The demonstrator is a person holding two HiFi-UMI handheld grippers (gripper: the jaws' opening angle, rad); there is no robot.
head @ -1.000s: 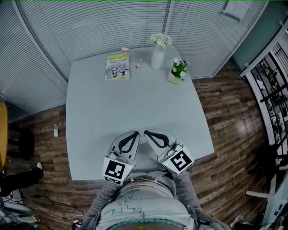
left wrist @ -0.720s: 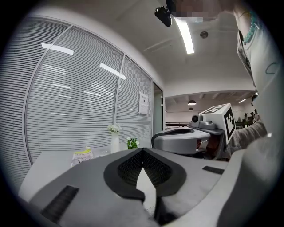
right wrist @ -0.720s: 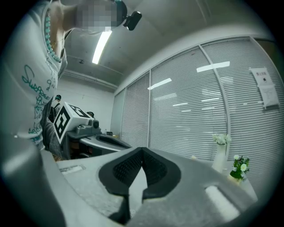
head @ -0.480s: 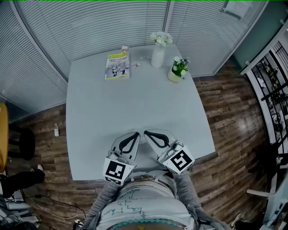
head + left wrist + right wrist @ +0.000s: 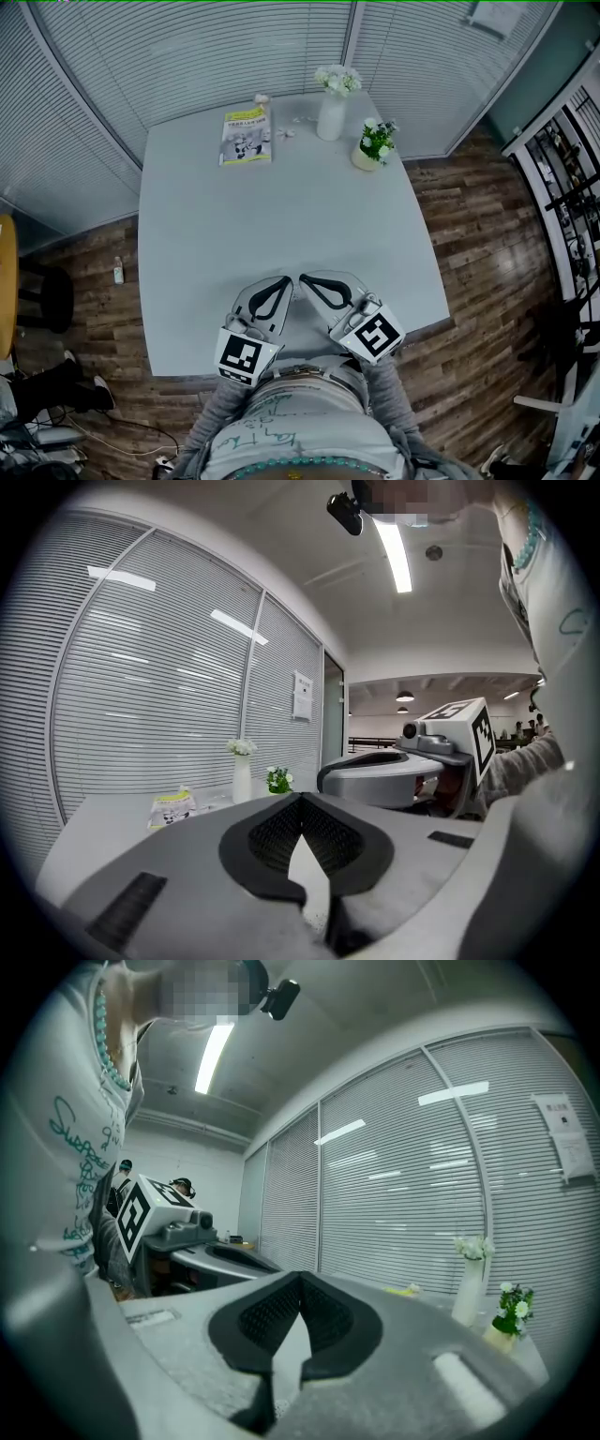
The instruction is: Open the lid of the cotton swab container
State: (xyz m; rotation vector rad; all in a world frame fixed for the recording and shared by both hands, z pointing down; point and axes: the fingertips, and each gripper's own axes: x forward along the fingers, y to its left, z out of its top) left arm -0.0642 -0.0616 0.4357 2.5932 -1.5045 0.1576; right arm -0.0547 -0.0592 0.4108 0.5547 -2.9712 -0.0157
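Observation:
Both grippers rest side by side at the table's near edge, tips pointing towards the far side. My left gripper (image 5: pixel 284 279) (image 5: pixel 300 799) is shut with nothing between its jaws. My right gripper (image 5: pixel 305 278) (image 5: pixel 300 1277) is also shut and empty. A small pale thing (image 5: pixel 261 98) (image 5: pixel 182 789) stands at the far edge behind a yellow-green booklet (image 5: pixel 246 137); it may be the cotton swab container but is too small to tell. Both grippers are far from it.
A white vase with white flowers (image 5: pixel 330 114) and a small potted plant (image 5: pixel 367 150) stand at the far right of the grey table (image 5: pixel 281 216). Tiny pale bits (image 5: pixel 286 134) lie beside the booklet. Blinds wall the far side. A person's feet (image 5: pixel 84 389) show at lower left.
The grippers have not moved. The person's foot on the floor at the lower left has shifted down and to the right.

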